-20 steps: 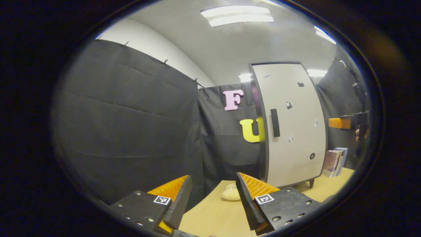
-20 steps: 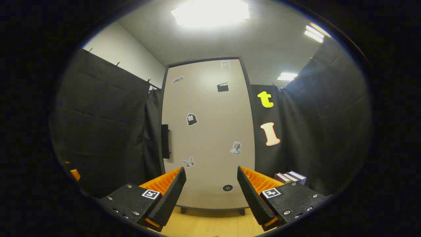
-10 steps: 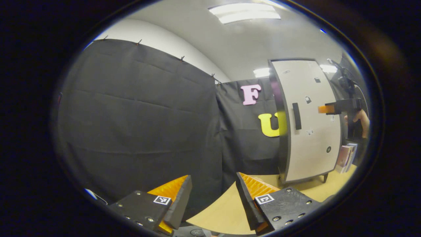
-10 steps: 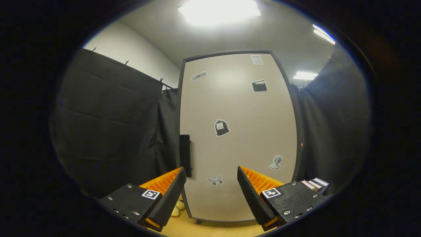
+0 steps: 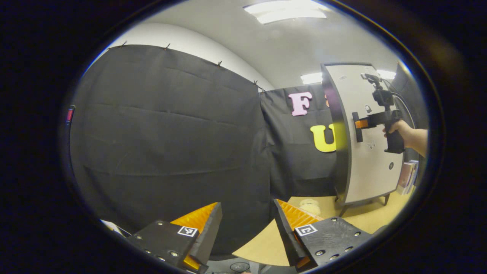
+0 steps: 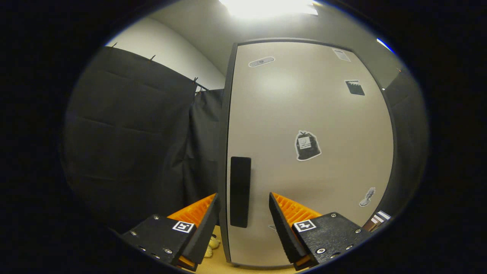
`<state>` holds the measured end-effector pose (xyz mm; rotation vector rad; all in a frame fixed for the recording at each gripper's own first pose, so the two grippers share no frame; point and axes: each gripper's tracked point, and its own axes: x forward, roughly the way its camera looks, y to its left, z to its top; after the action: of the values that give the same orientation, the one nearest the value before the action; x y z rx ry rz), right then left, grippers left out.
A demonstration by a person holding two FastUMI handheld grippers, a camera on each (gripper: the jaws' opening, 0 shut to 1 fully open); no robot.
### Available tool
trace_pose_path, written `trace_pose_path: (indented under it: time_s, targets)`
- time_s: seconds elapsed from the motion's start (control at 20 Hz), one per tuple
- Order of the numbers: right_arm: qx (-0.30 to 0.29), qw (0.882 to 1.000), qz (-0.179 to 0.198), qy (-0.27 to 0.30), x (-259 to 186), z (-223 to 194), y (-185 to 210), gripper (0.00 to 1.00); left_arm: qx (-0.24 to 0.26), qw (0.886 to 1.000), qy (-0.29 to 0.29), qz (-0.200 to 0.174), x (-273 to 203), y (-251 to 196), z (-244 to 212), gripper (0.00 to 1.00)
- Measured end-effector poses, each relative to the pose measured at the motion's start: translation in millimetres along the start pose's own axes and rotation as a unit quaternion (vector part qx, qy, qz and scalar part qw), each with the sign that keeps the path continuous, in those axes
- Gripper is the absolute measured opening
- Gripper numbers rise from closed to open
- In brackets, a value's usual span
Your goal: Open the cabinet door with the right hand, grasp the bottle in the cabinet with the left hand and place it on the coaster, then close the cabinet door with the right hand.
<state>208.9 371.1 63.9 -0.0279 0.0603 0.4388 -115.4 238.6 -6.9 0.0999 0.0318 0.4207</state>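
- Since half a second ago the right tool (image 6: pixel 243 213) has closed in on the tall pale cabinet door (image 6: pixel 308 179), and the door's flat black upright handle (image 6: pixel 240 191), which stood above and left of the tool's gap, now stands inside it.
- The handle runs vertically along the door's left edge; its lower half lies between the two fingers, which flank it left and right, so its long axis is crosswise to the closing direction.
- The right tool's jaws are spread wider than the handle and hold nothing; whether either finger touches the handle I cannot tell.
- In the left gripper view, the right tool (image 5: pixel 357 124) and the hand (image 5: pixel 397 129) holding it are level with the handle (image 5: pixel 358 137), tips at it.
- The door is shut, so the bottle is hidden behind it.
- The left tool (image 5: pixel 245 228) hangs well left of the cabinet over the edge of the light wooden counter (image 5: pixel 266 247), jaws wide apart and empty.
- A pale fluffy thing (image 5: pixel 310 206) lies on the counter just left of the cabinet's foot; it may be the coaster, though I cannot tell.
- The right tool is much the nearer; closing on the handle looks to be next.
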Motion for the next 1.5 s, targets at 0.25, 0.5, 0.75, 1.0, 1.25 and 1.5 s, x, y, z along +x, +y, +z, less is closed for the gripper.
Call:
trace_pose_path:
  time_s: [0.25, 0.5, 0.75, 1.0, 1.25, 1.5]
  targets:
    - [0.004, 0.999, -0.043, 0.029, 28.2, -8.2, 0.4, 0.54, -0.004, 1.000, 0.003, 0.006, 6.5, 13.4, -4.0, 0.77]
    - [0.020, 0.998, -0.042, 0.038, 25.7, -8.9, 0.3, 0.19, -0.015, 1.000, 0.000, -0.013, 17.0, 3.5, -6.6, 0.77]
    - [0.023, 0.999, -0.005, 0.043, 1.0, -3.4, 6.2, 0.18, -0.029, 0.998, -0.005, -0.056, 31.2, -25.6, -4.0, 0.77]
    - [0.021, 0.999, 0.020, 0.039, -28.9, 1.1, 3.4, 0.18, -0.037, 0.993, -0.013, -0.116, 40.5, -72.5, 5.1, 0.77]
    - [0.025, 0.999, 0.035, 0.033, -59.8, 3.5, -1.1, 0.17, -0.042, 0.986, -0.020, -0.162, 41.8, -116.0, 13.0, 0.77]
    - [0.030, 0.997, 0.066, 0.031, -84.4, 5.2, -12.9, 0.18, -0.058, 0.982, -0.016, -0.180, 20.7, -161.2, 21.1, 0.77]
